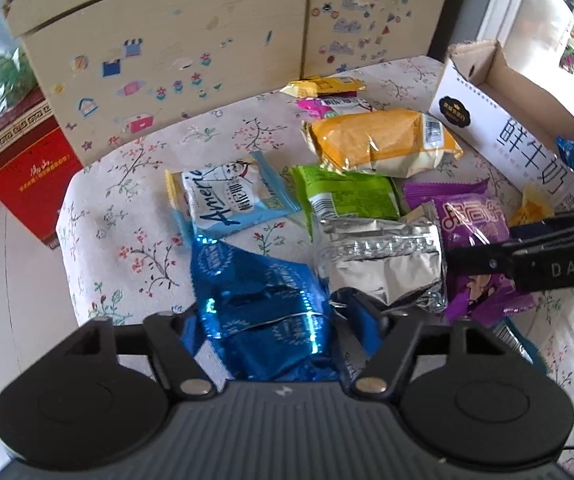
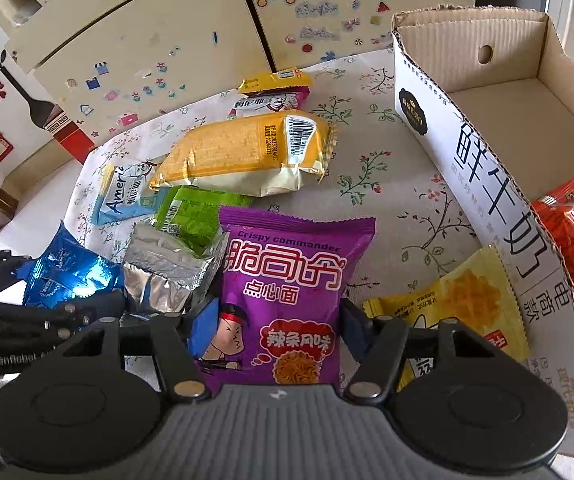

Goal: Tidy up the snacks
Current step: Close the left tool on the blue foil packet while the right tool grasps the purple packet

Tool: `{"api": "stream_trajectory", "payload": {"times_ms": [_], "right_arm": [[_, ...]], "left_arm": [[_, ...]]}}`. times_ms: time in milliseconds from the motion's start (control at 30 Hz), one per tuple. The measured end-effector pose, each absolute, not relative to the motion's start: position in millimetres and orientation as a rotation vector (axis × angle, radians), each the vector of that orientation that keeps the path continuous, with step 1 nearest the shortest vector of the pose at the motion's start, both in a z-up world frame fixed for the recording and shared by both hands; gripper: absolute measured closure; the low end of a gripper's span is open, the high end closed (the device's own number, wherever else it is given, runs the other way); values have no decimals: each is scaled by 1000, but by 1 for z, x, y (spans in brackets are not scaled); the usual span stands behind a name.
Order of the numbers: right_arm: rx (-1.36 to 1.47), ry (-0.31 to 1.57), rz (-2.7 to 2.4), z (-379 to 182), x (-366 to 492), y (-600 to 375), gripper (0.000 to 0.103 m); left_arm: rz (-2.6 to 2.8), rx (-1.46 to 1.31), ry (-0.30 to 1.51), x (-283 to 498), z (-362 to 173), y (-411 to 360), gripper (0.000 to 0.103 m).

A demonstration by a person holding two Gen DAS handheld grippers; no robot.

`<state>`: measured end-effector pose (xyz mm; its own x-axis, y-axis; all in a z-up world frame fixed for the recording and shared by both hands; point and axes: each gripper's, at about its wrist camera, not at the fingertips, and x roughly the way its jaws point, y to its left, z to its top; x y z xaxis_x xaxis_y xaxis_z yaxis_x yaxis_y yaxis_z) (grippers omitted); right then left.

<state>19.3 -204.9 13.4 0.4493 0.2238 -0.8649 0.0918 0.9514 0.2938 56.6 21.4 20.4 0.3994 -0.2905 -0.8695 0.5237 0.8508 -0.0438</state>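
The left gripper jaws pinch the blue foil packet. The right gripper jaws apparently clamp the purple snack bag near the counter's front edge.

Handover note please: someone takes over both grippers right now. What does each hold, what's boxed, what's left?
Left gripper: jaws shut on the blue packet.
Right gripper: jaws shut on the purple packet.
Both packets lie on the tablecloth.
Done: a red packet is in the box.
Left: both held packets, plus silver, green, big yellow and the other loose packets.
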Motion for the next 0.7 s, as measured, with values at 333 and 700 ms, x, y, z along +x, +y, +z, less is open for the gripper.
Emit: {"api": "stream_trajectory", "payload": {"times_ms": [333,700], "right_arm": [[295,1084,114,23,15,-204,42],[274,1100,119,11,17,-192,26]], "left_arm": [[-481,223,1038,59,28,30,46],[-473,313,1078,53,9,19,37]]}}
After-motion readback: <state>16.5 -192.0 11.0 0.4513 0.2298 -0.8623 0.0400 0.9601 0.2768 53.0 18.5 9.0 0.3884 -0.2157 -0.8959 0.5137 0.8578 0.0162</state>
